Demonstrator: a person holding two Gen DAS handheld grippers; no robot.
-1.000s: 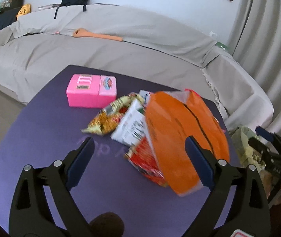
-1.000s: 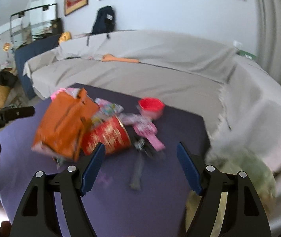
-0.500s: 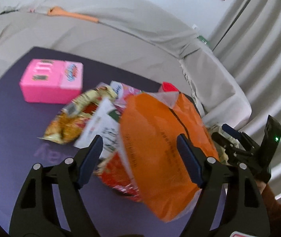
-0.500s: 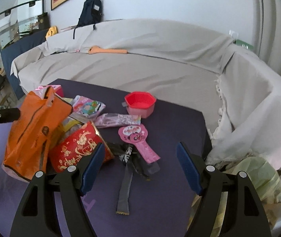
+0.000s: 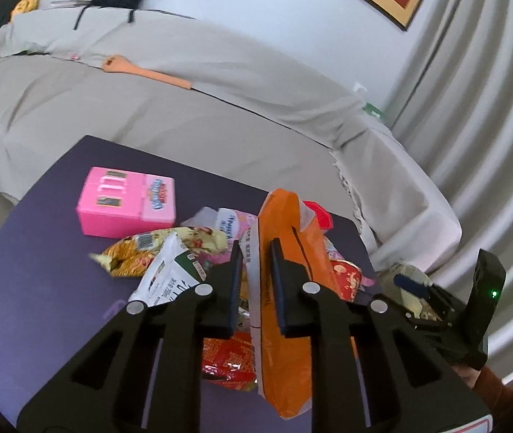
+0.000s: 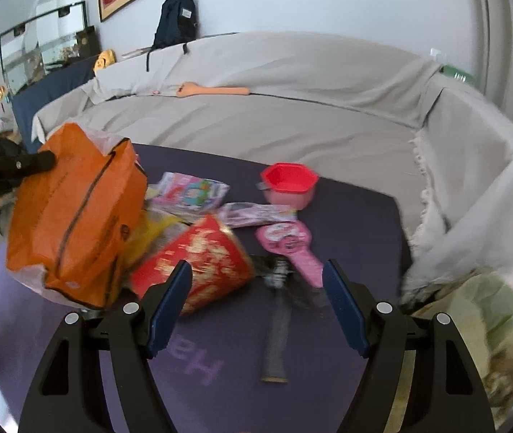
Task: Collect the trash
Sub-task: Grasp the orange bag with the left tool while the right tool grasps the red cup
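The red hexagonal cup point(image 6: 289, 184) at the counter's point(image 6: 357, 238) far side looks empty. The left gripper point(image 5: 254, 263) has just closed its jaws – they pinch the orange bag's point(image 5: 285, 310) white edge; glossy, crinkled, it stands tilted over the wrapper pile point(image 5: 170, 252). The right gripper's point(image 6: 256, 288) jaws are spread – nothing between them

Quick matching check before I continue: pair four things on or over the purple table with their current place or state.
Things:
1. orange bag
2. pink box
3. red cup
4. right tool

States:
A. open, nothing between its pads
B. upright, at the table's far edge
C. pinched in the left tool
D. alone, left of the wrapper pile

Pairs: 1-C, 2-D, 3-B, 4-A
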